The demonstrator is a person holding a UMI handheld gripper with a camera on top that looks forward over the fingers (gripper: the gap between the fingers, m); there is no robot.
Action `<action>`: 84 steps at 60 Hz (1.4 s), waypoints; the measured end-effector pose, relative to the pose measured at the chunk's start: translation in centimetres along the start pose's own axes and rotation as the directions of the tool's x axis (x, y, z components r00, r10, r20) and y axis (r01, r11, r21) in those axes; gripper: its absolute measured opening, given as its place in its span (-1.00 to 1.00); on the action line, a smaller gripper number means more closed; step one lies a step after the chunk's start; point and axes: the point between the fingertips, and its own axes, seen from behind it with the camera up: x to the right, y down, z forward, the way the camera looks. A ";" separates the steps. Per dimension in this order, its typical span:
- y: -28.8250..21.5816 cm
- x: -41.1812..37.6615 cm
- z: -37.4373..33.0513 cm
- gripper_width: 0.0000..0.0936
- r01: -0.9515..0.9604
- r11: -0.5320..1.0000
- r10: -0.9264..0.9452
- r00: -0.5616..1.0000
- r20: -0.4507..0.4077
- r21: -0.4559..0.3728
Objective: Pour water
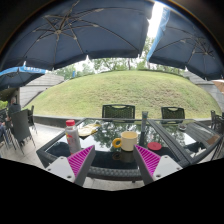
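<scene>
A cream mug with a yellow ring-shaped handle stands on a glass patio table, just ahead of my fingers and slightly right of the middle. A pale bottle with a red cap stands on the table to the left, beyond my left finger. My gripper is open and empty; its magenta pads are spread wide above the near part of the table. Nothing is between the fingers.
A small red object sits on the table right of the mug. Dark chairs stand at the far side and more at the left. Large dark umbrellas hang overhead. A grassy slope lies beyond.
</scene>
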 end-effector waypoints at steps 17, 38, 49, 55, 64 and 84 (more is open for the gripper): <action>-1.5 1.5 -0.6 0.77 -0.019 1.000 0.019 1.000 -0.012 0.024; 0.3 -6.2 4.2 0.76 -0.005 1.000 0.006 0.993 0.120 -0.010; 1.8 -14.7 9.8 0.76 -0.046 0.998 0.055 0.963 0.263 -0.042; 2.3 -17.8 13.5 0.74 -0.009 0.999 0.018 0.959 0.282 -0.032; 1.8 -19.2 18.9 0.70 0.025 1.000 -0.021 0.978 0.209 -0.013; 1.3 -18.7 21.5 -0.27 0.001 0.998 -0.012 0.987 0.158 0.065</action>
